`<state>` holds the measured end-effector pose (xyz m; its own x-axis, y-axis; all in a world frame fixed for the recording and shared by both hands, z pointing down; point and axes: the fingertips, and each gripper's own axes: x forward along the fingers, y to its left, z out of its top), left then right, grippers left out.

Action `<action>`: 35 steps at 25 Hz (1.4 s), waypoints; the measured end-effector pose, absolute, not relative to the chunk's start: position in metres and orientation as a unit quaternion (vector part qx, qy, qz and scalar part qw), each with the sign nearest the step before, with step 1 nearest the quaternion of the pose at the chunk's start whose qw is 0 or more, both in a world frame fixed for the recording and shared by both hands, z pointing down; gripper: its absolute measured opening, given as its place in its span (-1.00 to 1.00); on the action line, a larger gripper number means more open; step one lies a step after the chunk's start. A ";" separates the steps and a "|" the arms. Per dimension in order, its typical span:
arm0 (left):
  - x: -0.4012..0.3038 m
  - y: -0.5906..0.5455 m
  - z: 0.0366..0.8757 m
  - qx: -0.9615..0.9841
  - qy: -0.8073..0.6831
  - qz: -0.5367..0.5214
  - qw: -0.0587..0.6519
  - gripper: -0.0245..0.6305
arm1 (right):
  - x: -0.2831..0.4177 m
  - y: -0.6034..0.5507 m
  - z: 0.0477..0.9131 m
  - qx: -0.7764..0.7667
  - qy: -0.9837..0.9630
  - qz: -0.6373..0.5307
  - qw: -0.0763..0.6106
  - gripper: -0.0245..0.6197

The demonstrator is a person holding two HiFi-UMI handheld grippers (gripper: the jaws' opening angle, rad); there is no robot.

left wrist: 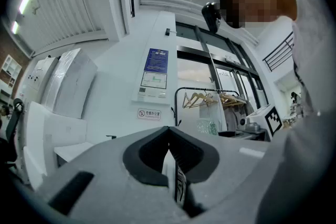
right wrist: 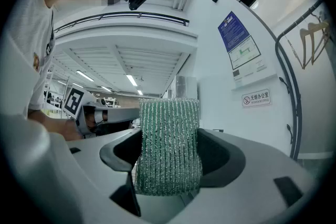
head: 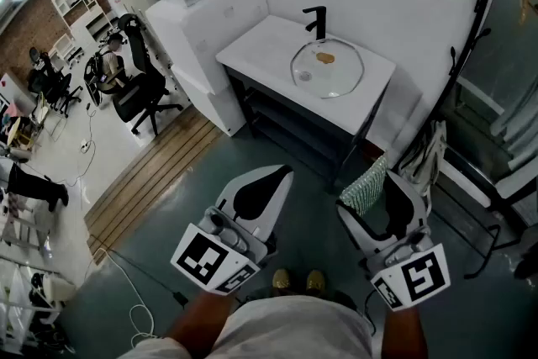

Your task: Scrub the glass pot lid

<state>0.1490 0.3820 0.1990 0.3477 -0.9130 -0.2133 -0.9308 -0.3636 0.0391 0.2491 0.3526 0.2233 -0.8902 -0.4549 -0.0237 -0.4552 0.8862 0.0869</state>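
Note:
The glass pot lid (head: 328,67) lies flat on the white sink counter (head: 252,46) far ahead of me, with a brown stain (head: 325,57) near its knob. Both grippers hang low near my body, well short of the counter. My left gripper (head: 273,176) is shut with nothing in it; its jaws meet at the tip (left wrist: 169,131). My right gripper (head: 382,181) is shut on a green scrubbing sponge (head: 364,187), which stands upright between the jaws (right wrist: 169,147) and sticks out above them.
A black faucet (head: 317,21) rises behind the lid. A white cabinet (head: 210,29) stands left of the counter, a black office chair (head: 139,88) beyond it. A black clothes rack (head: 471,55) is at the right. Cables (head: 139,311) lie on the green floor.

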 end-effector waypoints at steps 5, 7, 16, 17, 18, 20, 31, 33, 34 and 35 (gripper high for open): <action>0.148 0.378 0.201 -0.819 0.563 0.102 0.041 -0.88 | 0.249 0.348 0.223 -0.235 0.971 0.038 0.005 0.10; 0.146 0.377 0.201 -0.819 0.563 0.103 0.040 -0.88 | 0.248 0.347 0.223 -0.234 0.972 0.035 0.007 0.10; 0.126 0.374 0.201 -0.816 0.567 0.111 0.039 -0.88 | 0.229 0.342 0.221 -0.233 0.972 0.033 0.004 0.10; 0.122 0.374 0.201 -0.815 0.567 0.112 0.039 -0.88 | 0.225 0.341 0.221 -0.234 0.972 0.033 0.004 0.10; 0.117 0.374 0.202 -0.814 0.568 0.113 0.039 -0.88 | 0.221 0.341 0.221 -0.234 0.972 0.033 0.003 0.10; 0.105 0.375 0.202 -0.813 0.569 0.115 0.039 -0.88 | 0.212 0.341 0.221 -0.235 0.971 0.033 0.002 0.10; 0.050 0.371 0.207 -0.822 0.555 0.121 0.049 -0.88 | 0.165 0.335 0.225 -0.260 0.964 0.048 -0.006 0.10; 0.043 0.368 0.210 -0.823 0.553 0.123 0.046 -0.88 | 0.162 0.331 0.227 -0.268 0.962 0.048 -0.009 0.10; 0.039 0.366 0.212 -0.823 0.552 0.124 0.045 -0.88 | 0.160 0.329 0.227 -0.271 0.961 0.048 -0.009 0.10; 0.036 0.364 0.213 -0.823 0.552 0.125 0.043 -0.88 | 0.159 0.327 0.227 -0.273 0.961 0.048 -0.010 0.10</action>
